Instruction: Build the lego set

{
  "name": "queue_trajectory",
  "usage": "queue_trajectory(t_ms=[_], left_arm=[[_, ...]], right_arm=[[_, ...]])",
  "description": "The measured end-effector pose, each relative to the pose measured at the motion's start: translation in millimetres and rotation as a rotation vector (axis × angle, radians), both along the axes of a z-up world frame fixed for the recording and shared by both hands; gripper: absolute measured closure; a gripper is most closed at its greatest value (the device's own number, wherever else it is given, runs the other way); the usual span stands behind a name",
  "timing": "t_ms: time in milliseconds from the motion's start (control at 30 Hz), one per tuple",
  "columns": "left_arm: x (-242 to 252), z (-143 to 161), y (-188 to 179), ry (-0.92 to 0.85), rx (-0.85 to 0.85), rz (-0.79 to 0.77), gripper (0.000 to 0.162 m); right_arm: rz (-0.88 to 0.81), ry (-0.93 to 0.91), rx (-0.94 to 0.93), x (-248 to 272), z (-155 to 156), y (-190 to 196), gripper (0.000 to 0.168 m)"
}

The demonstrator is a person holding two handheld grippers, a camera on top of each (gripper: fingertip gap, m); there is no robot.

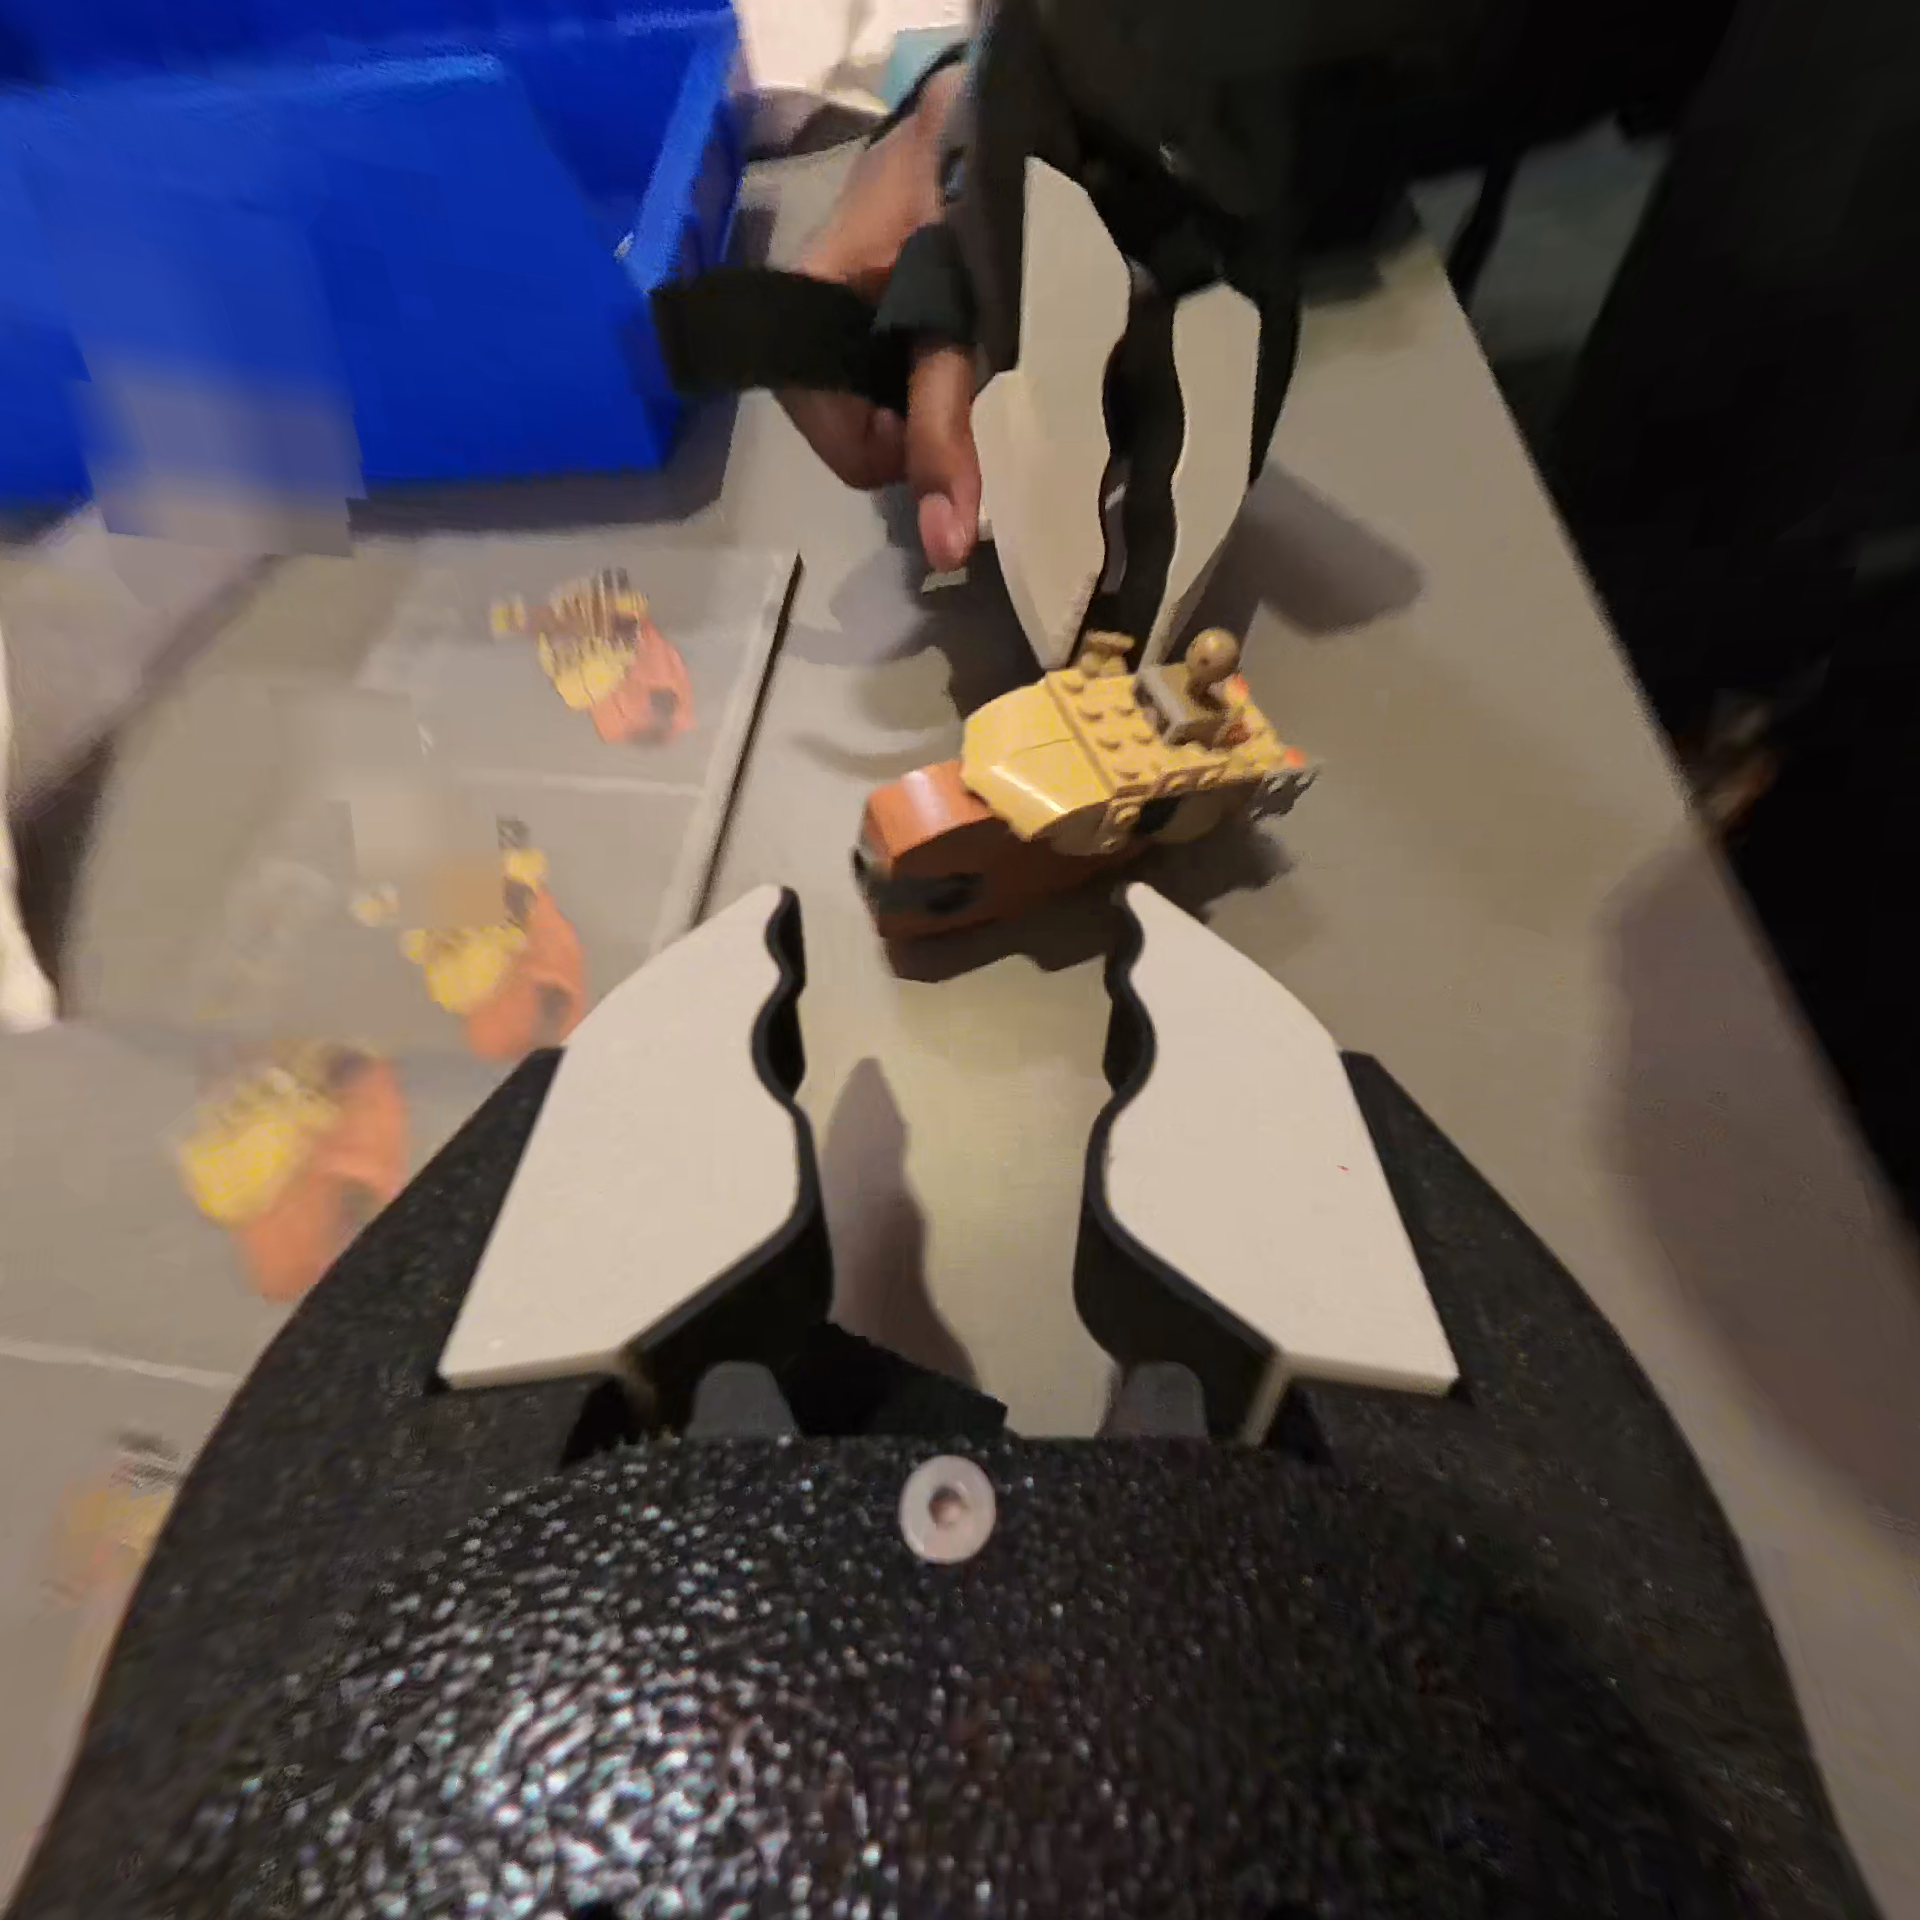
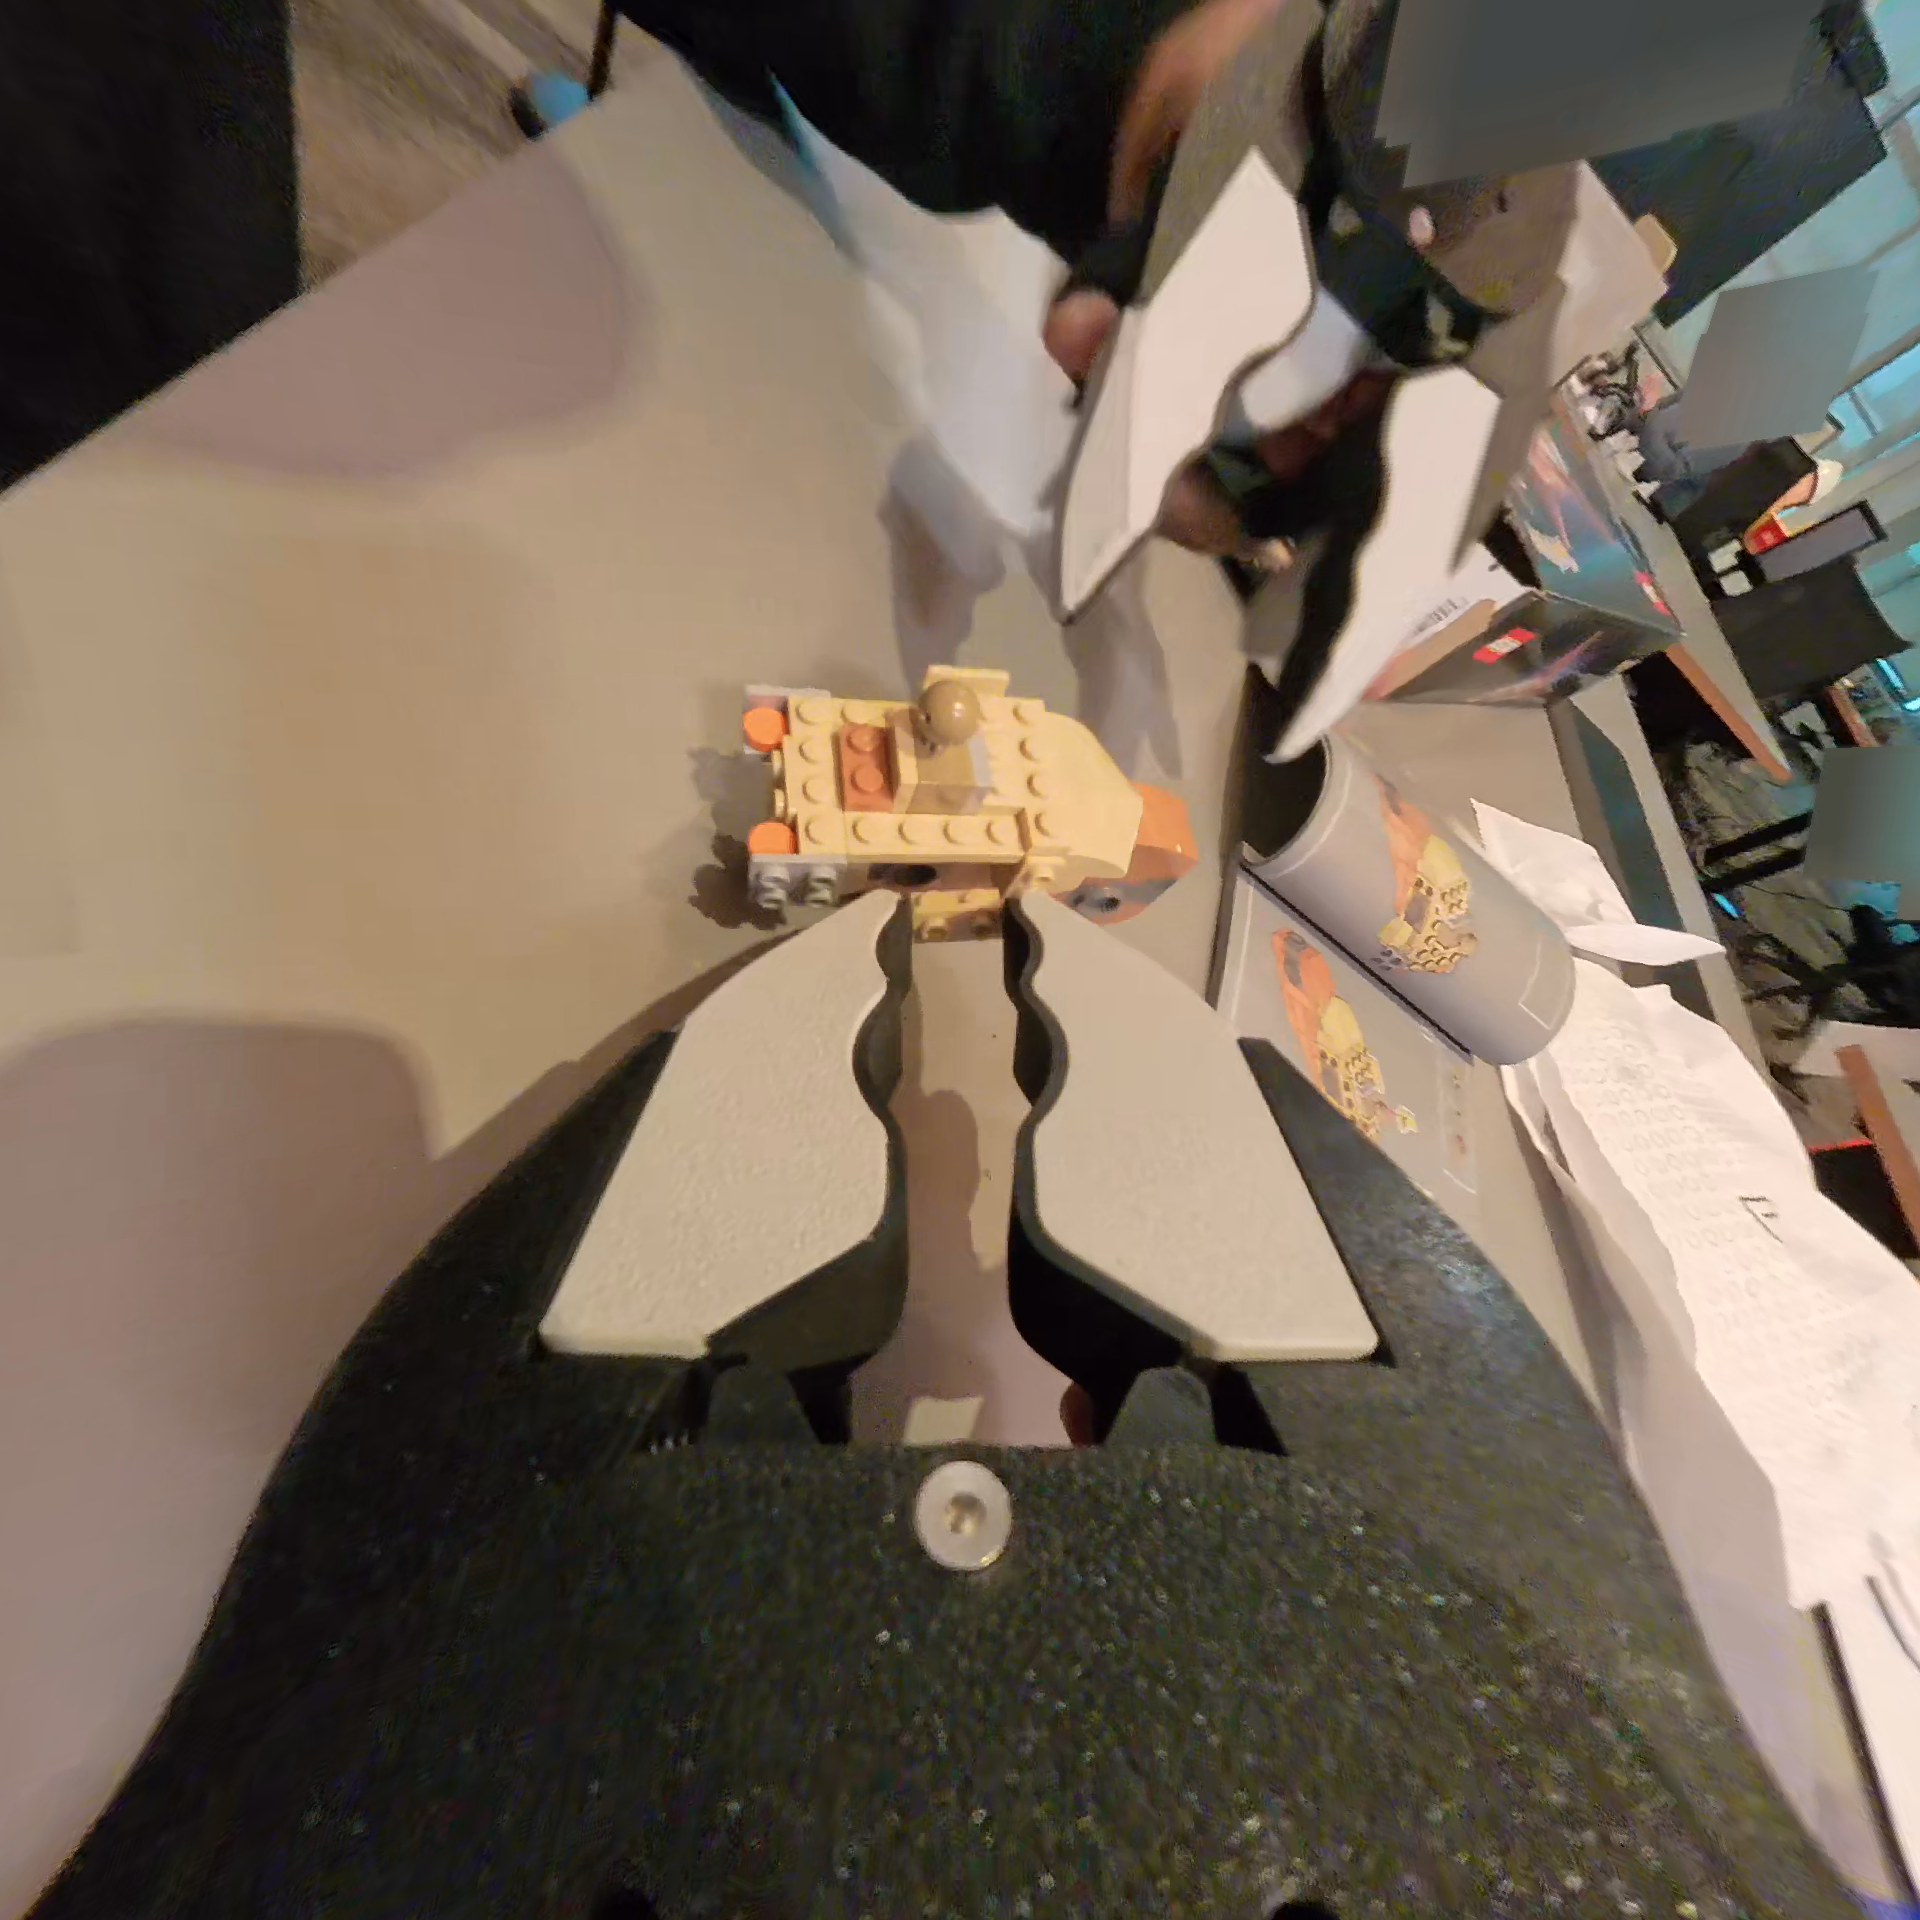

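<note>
Model [image 2: 935,800] sits on the counter [image 2: 416,727]. Right tool [image 2: 956,925] nips its small tan side piece; left tool [image 1: 956,914] apart, empty — we advise bracing the hull before pressing.

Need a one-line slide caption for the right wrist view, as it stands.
Right gripper jaws narrowly apart around a small tan tab on the tan-and-brown lego vehicle model on the grey table.

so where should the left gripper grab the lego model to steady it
Probably the reddish-brown nose of the lego model, the end pointing toward the open left gripper. Come in low and straight ahead, fingers across its flat side faces. The right gripper already sits at the tan tab on the far side.
</note>
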State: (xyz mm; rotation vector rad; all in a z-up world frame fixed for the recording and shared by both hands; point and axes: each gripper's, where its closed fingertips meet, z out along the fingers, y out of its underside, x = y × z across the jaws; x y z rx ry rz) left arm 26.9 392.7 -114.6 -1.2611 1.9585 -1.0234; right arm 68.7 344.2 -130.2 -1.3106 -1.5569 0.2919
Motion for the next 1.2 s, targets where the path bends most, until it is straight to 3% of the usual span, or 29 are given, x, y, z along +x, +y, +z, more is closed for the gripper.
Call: queue_trajectory(t_ms=[100, 233, 333, 567, 733, 800, 967, 1200], left_arm=[[9.9, -0.7, 6.4, -0.002, 0.132, -0.202, 0.114], [14.8, -2.0, 7.5, 0.042, 0.175, -0.415, 0.121], [15.8, -13.6, 10.8, 0.117, 0.24, -0.508, 0.119], [22.7, -14.8, 4.2, 0.112, 0.325, -0.699, 0.108], [26.3, -28.6, -3.7, 0.174, 0.329, -0.83, 0.119], [25.1, -32.2, -7.2, 0.188, 0.307, -0.858, 0.137], [18.4, -30.3, -20.9, 0.167, 0.252, -0.838, 0.142], [18.4, -29.2, -43.9, 0.071, 0.239, -0.685, 0.142]], right_arm=[[0.025, 0.042, -0.029, 0.4, 5.3, -3.5, 0.152], [0.056, 0.105, -0.062, 3.6, 15.5, -6.9, 0.152], [0.073, 0.14, -0.085, 5.8, 19.8, -7.5, 0.152], [0.09, 0.137, -0.117, 9.7, 14.6, -7.7, 0.152], [0.093, 0.138, -0.118, 10.8, 15.3, -7.9, 0.152], [0.09, 0.139, -0.116, 12.1, 16.0, -7.2, 0.152], [0.1, 0.151, -0.123, 15.3, 18.1, -8.8, 0.152], [0.174, 0.193, -0.155, 15.1, 26.5, -22.8, 0.152]])
